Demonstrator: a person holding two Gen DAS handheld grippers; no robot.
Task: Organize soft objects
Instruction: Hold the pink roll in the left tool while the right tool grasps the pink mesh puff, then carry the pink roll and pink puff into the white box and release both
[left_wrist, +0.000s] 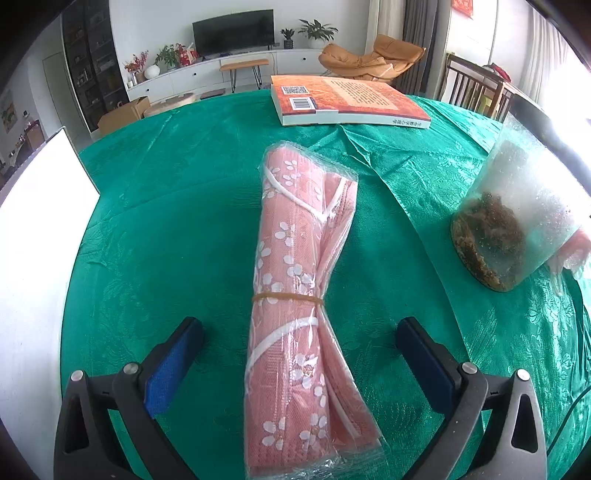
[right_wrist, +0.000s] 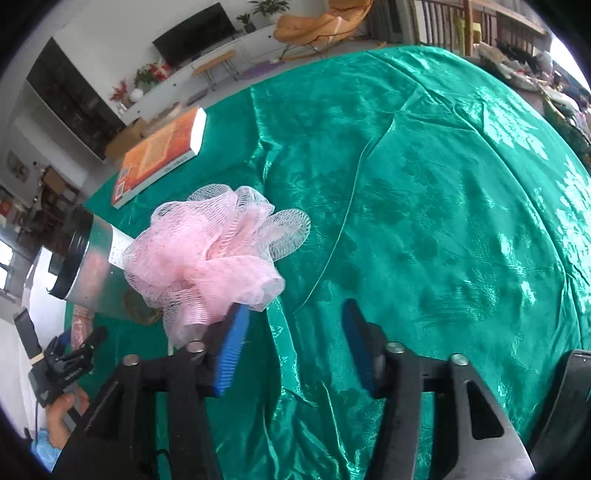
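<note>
cloth on surface (left_wrist: 177, 206): glossy green satin, damask flowers, creased
rolled mat (left_wrist: 295, 295): pink woven, clear shiny plastic wrap, rubber band
jar (left_wrist: 517, 221): cloudy clear plastic, right of mat
puff (right_wrist: 210, 254): pink open mesh
book (left_wrist: 343, 101): glossy paper cover

Jar (right_wrist: 92, 266) partly behind pink loofah (right_wrist: 210, 254)
</note>
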